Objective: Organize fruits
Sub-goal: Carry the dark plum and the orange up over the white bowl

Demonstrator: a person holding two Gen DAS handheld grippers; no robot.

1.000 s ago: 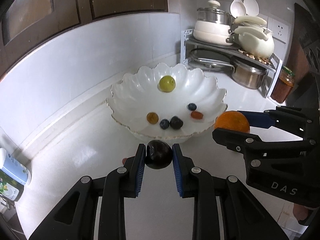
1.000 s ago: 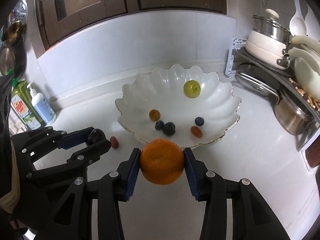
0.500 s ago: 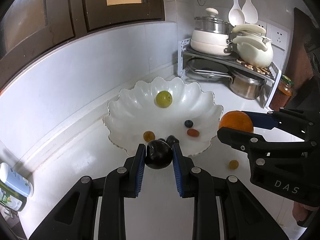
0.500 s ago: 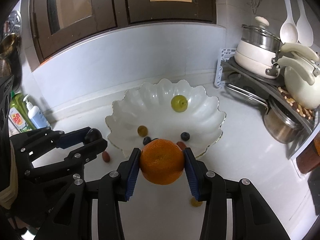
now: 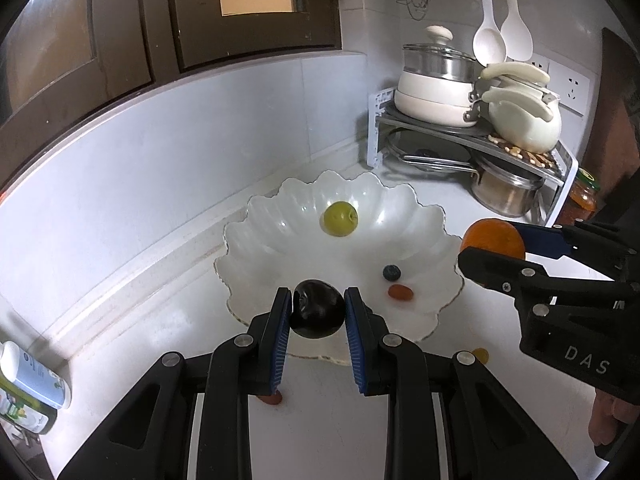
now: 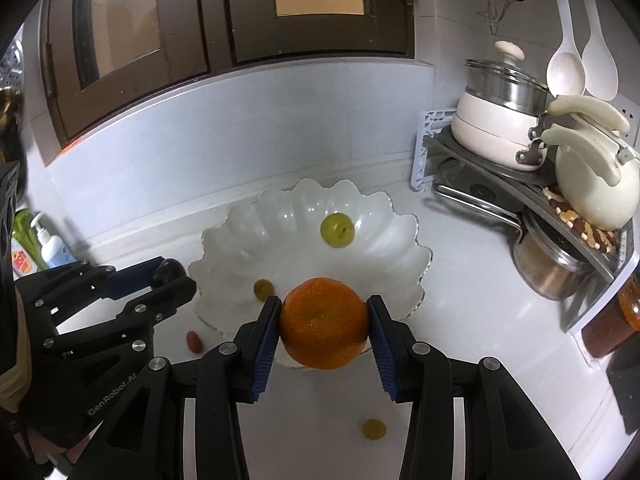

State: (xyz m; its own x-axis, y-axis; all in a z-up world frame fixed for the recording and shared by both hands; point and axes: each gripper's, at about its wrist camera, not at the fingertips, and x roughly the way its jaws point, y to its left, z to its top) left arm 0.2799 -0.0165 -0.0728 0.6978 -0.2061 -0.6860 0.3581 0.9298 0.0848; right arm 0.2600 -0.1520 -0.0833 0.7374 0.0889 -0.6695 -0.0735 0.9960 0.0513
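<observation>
Both tilted downward, left tongs clench a dark plum, right tongs an orange.

Two handheld grippers, both built of matte black plastic with open, angular linkage arms joined by round silver screws. Each finger ends in a ribbed blue pad. The left gripper carries the white lettering "GenRobot.AI" along its side; the right gripper shows the white letters "DAS" on its body. Bare fingertips show at the lower right edge of the left view.
</observation>
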